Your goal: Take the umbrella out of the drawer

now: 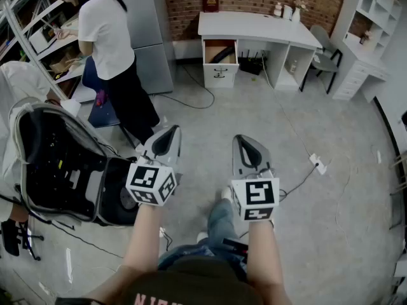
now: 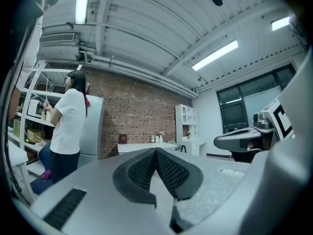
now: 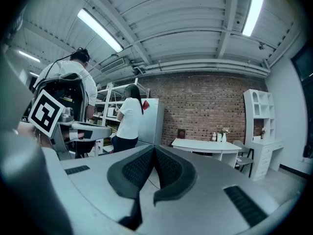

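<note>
A white desk [image 1: 254, 25] stands far ahead against the brick wall. Its top drawer [image 1: 219, 51] is pulled open, and a dark curved thing, apparently the umbrella [image 1: 222, 55], lies inside. Both grippers are held level in front of me, well short of the desk. My left gripper [image 1: 166, 136] is shut with nothing between its pads [image 2: 146, 168]. My right gripper [image 1: 245, 143] is also shut and empty, its pads [image 3: 168, 168] meeting at the tips. The desk shows small beyond the jaws in the left gripper view [image 2: 146, 146] and in the right gripper view [image 3: 205, 145].
A person in a white shirt [image 1: 107, 33] stands at metal shelves on the left, beside a grey cabinet [image 1: 145, 30]. A black open case [image 1: 57, 164] sits at my near left. Cables and a power strip [image 1: 318, 164] lie on the floor. A chair [image 1: 325, 59] and white shelving [image 1: 372, 24] stand at the right.
</note>
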`<state>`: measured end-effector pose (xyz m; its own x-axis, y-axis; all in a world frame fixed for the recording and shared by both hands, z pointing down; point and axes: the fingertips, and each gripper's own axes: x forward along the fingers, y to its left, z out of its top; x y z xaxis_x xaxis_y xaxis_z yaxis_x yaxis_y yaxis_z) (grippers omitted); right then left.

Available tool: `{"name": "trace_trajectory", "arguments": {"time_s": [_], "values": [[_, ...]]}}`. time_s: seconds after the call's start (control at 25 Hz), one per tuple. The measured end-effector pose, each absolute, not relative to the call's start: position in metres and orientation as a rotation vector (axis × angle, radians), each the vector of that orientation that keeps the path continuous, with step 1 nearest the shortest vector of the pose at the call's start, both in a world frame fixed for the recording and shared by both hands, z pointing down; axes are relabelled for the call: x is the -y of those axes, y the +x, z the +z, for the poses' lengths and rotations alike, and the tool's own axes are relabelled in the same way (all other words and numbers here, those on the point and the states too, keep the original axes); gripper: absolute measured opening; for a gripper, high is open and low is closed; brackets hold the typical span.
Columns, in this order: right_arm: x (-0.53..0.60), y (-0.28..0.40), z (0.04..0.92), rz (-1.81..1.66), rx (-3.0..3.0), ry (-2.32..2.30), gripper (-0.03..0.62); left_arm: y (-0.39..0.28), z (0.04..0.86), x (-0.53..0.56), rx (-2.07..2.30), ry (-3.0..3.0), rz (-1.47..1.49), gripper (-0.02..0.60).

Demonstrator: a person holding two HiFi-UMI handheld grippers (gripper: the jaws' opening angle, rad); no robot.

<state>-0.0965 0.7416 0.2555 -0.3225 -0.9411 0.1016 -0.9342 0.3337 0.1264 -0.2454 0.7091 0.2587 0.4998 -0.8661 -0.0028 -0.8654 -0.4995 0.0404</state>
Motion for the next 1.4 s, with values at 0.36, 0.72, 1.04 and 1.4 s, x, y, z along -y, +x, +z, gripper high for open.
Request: {"name": "trace_trajectory", "arguments": {"time_s": [0.36, 0.72, 1.04, 1.4], "values": [[-0.655, -0.073, 0.257, -0.073, 2.433, 1.728, -0.009, -0.225, 0.264, -0.627, 1.563, 2.691, -0.023, -0.002], [-0.516, -0.031, 0.266, -0.053, 2.48, 1.69, -0.009, -0.183, 0.272, -0.49, 1.559, 2.663, -0.013, -0.003], [-0.411, -0.009, 0.25, -0.029, 2.521, 1.632, -0.009, -0.15, 0.265, -0.388, 1.57, 2.64, -0.009, -0.002], [-0.381, 0.018, 0.266, -0.011, 2.524, 1.625, -0.009, -0.131, 0.277, -0.351, 1.588, 2.614, -0.004, -0.002]]}}
